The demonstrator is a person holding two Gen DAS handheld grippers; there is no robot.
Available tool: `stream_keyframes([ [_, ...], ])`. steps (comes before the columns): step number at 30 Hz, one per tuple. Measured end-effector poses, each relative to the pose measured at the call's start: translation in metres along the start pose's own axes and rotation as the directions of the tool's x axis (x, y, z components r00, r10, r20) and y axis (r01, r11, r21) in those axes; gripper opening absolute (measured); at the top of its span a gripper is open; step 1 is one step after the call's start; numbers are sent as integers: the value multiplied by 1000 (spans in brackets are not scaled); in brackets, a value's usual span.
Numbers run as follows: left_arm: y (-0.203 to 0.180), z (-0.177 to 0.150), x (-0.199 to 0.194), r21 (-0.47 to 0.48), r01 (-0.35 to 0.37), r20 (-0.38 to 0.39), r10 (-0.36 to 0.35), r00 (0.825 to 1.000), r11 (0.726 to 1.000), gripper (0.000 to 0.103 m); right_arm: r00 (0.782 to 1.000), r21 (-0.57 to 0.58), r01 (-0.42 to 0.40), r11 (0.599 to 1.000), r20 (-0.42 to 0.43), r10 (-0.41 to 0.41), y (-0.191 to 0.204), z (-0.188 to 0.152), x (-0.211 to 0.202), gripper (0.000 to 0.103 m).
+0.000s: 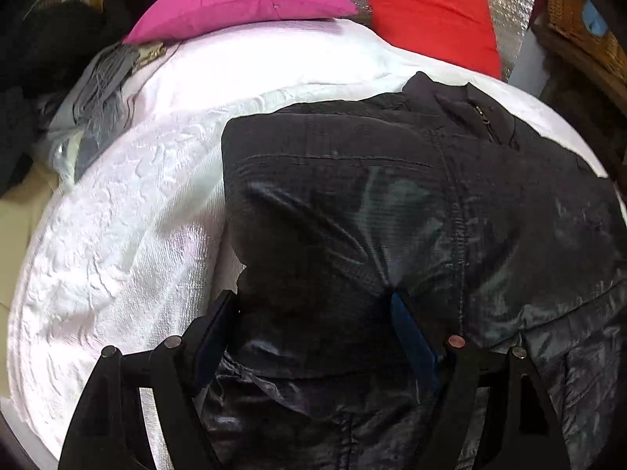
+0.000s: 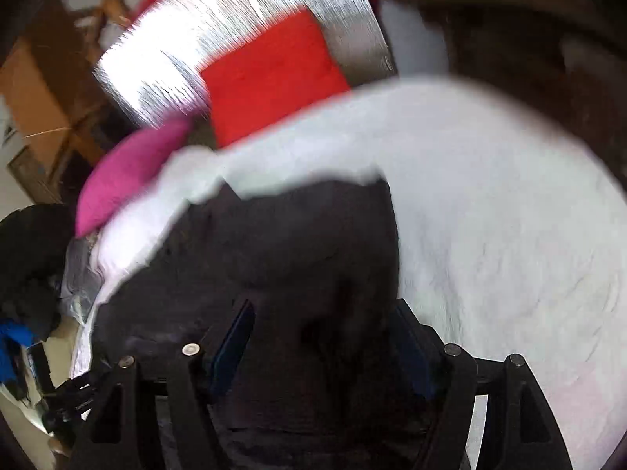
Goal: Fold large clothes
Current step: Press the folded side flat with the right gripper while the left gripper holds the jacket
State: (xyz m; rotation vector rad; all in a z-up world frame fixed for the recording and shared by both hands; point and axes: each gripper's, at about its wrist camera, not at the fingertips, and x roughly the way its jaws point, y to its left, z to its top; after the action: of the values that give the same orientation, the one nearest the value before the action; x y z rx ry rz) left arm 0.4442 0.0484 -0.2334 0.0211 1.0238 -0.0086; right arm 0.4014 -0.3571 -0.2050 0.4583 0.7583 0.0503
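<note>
A large black padded jacket (image 1: 372,196) lies on a bed with a white textured cover (image 1: 129,235). Its collar and zip point toward the far right. My left gripper (image 1: 313,305) is open, its fingers spread wide with the jacket's near part between them. In the blurred right wrist view the same jacket (image 2: 274,243) lies on the white cover (image 2: 509,235). My right gripper (image 2: 325,313) is open too, its jaws wide with jacket fabric between them.
A pink cushion (image 1: 239,0) and a red cushion (image 1: 431,19) lie at the head of the bed against a silver panel (image 1: 509,8). Grey folded fabric (image 1: 98,90) and dark clothes lie at the far left. A wicker basket (image 1: 584,27) stands at the right.
</note>
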Motion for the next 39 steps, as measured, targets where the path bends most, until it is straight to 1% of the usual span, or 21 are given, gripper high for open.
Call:
stream_keyframes([
  [1, 1, -1, 0, 0, 2, 0, -2, 1000, 1000, 80, 999, -10, -46, 999, 28, 47, 4, 2, -8, 74],
  [2, 1, -1, 0, 3, 0, 2, 0, 1000, 1000, 80, 997, -18, -73, 997, 27, 74, 7, 2, -10, 74],
  [5, -2, -6, -3, 12, -6, 5, 6, 1000, 1000, 80, 990, 26, -123, 992, -63, 124, 1, -2, 12, 71],
  [7, 0, -7, -5, 8, 1, 3, -1, 1000, 1000, 80, 985, 101, -88, 991, -138, 102, -13, -10, 38, 64],
  [9, 1, -6, -5, 1, 6, -1, -6, 1000, 1000, 80, 981, 132, -81, 988, -165, 103, -20, -15, 49, 60],
  [10, 1, -6, -5, -4, 5, -3, -5, 1000, 1000, 80, 981, 134, -87, 987, -160, 108, -18, -15, 47, 56],
  [11, 1, -5, -5, -11, 5, -4, -5, 1000, 1000, 80, 979, 118, -105, 987, -164, 124, -13, -15, 45, 40],
  [12, 3, -6, -6, -21, 9, -6, -9, 1000, 1000, 80, 975, 93, -130, 987, -171, 145, -6, -15, 41, 31],
  [16, 4, -6, -6, -23, 8, -7, -8, 1000, 1000, 80, 978, -3, -134, 991, -160, 132, 13, -15, 35, 30],
  [17, 3, -6, -6, -21, 7, -7, -7, 1000, 1000, 80, 976, -4, -129, 992, -177, 127, 13, -17, 40, 33],
  [20, 3, -5, -6, -22, 7, -8, -7, 1000, 1000, 80, 973, -9, -107, 994, -204, 103, 8, -28, 47, 33],
  [22, 4, -5, -6, -29, 10, -9, -10, 1000, 1000, 80, 980, -49, -95, 994, -177, 85, 16, -27, 44, 28],
  [23, 4, -4, -7, -33, 9, -8, -9, 1000, 999, 80, 986, -55, -83, 995, -151, 74, 18, -25, 39, 18],
  [26, 6, -2, -20, -45, -9, 33, 11, 999, 999, 80, 998, -77, -51, 996, -33, 49, 30, -16, 20, 16],
  [29, 4, -1, -38, -36, -28, 108, 32, 994, 999, 80, 994, -77, -31, 997, 99, 38, 31, -7, -10, 15],
  [30, 2, -1, -40, -23, -26, 119, 29, 992, 999, 80, 993, -70, -22, 997, 118, 30, 30, -4, -12, 15],
  [31, 2, -2, -39, -13, -26, 115, 27, 993, 1000, 80, 993, -53, -11, 999, 118, 17, 24, -3, -12, 15],
  [33, -3, -5, -23, 16, -47, 47, 46, 998, 999, 80, 997, -7, 24, 1000, 69, -23, 11, -4, 5, 15],
  [35, -4, -8, -8, 24, -37, -12, 38, 999, 999, 80, 997, 20, 52, 998, -54, -51, -3, -12, 33, 16],
  [36, -1, -8, -4, 13, -29, -27, 29, 999, 999, 80, 995, 30, 52, 998, -87, -50, -5, -15, 41, 19],
  [39, 8, -4, -14, -30, -8, -2, 8, 1000, 1000, 80, 997, 69, 5, 998, -74, 1, -7, -9, 30, 21],
])
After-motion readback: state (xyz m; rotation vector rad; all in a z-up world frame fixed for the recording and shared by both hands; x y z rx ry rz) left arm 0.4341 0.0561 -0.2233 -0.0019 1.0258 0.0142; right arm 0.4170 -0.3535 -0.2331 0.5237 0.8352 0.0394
